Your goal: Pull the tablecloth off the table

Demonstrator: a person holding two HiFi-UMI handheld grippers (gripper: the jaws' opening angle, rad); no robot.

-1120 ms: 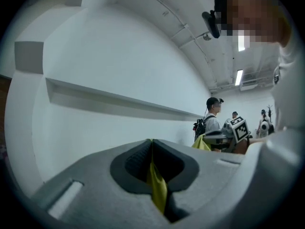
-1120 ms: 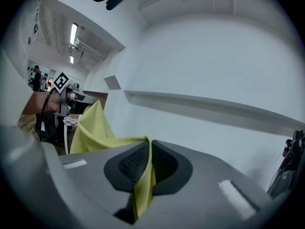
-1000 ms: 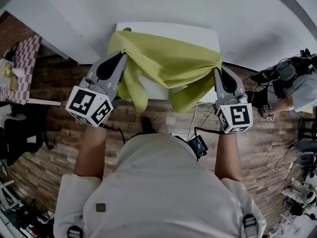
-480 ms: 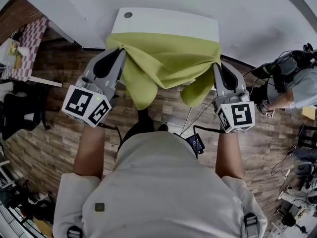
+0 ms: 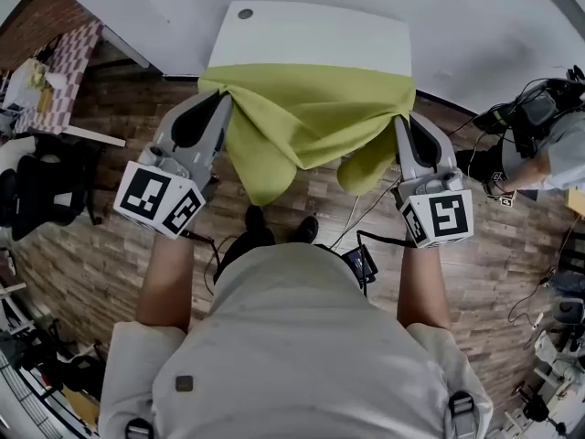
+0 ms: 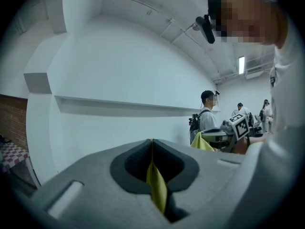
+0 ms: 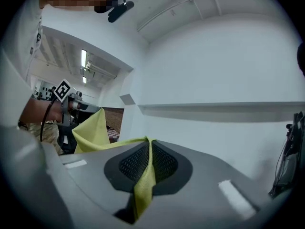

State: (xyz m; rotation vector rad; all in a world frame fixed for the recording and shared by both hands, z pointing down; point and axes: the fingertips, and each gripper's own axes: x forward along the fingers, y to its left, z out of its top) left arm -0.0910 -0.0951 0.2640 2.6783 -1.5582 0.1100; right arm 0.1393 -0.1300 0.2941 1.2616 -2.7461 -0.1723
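The yellow-green tablecloth [image 5: 306,117] hangs stretched between my two grippers, in front of the white table [image 5: 311,39], whose top shows bare. Two folds of cloth droop down toward the floor. My left gripper [image 5: 226,99] is shut on the cloth's left corner, and a strip of cloth [image 6: 156,187] shows pinched between its jaws. My right gripper [image 5: 400,117] is shut on the right corner, with a strip of cloth [image 7: 143,187] running through its jaws. The far part of the cloth [image 7: 90,128] and the left gripper [image 7: 64,97] show in the right gripper view.
White wall behind the table. Wood-plank floor [image 5: 110,245] below. A checkered-top table [image 5: 64,53] stands at the left, a dark chair [image 5: 37,195] beside it. A person with equipment [image 5: 535,144] is at the right. Cables and a small device [image 5: 361,263] lie by my feet.
The cloth has slid toward me off the table; the white top, partly covered a second ago, now shows bare. Both grippers kept their hold on the corners.
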